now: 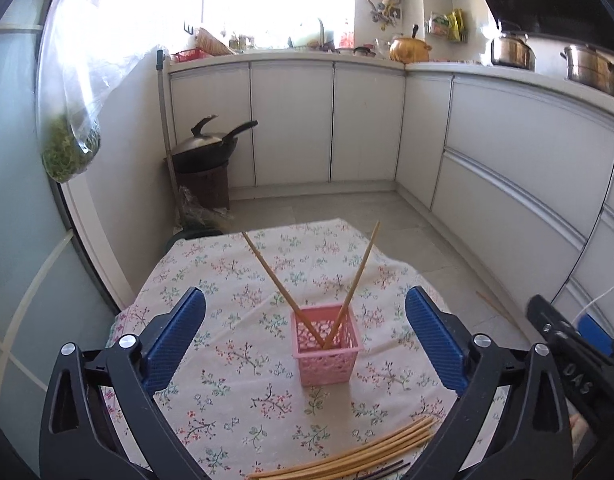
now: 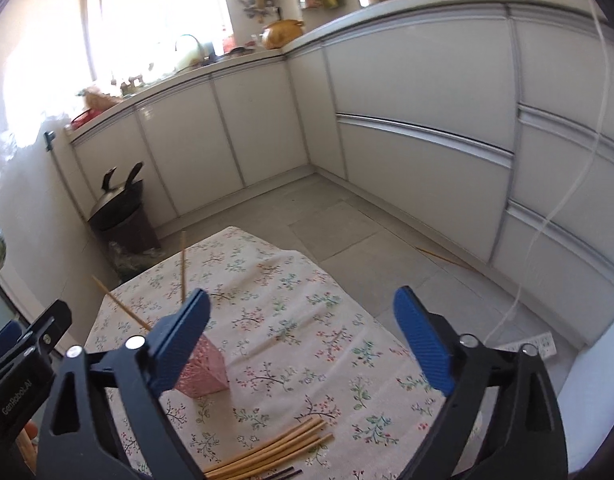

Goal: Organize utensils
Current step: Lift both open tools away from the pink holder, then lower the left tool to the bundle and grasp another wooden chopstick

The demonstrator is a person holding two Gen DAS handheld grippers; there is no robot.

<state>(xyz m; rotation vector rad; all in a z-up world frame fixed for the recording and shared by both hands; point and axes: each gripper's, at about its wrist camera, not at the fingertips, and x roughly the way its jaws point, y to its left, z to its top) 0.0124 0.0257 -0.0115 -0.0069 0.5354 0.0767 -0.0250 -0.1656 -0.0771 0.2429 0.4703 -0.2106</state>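
A pink perforated basket [image 1: 327, 350] stands on the floral tablecloth [image 1: 235, 280] with two wooden chopsticks [image 1: 357, 276] leaning out of it in a V. My left gripper [image 1: 305, 312] is open and empty, its blue pads on either side of the basket and above it. Several wooden chopsticks [image 1: 363, 454] and dark ones [image 1: 387, 470] lie in a bundle near the front edge. In the right wrist view my right gripper [image 2: 301, 312] is open and empty; the basket [image 2: 205, 372] sits behind its left finger, the bundle [image 2: 275, 450] below.
White kitchen cabinets [image 1: 367, 124] run along the back and right. A black wok [image 1: 211, 148] sits on a stand in the corner. A stray chopstick [image 2: 443, 258] lies on the floor by the cabinets. A power strip [image 2: 535, 346] lies at right.
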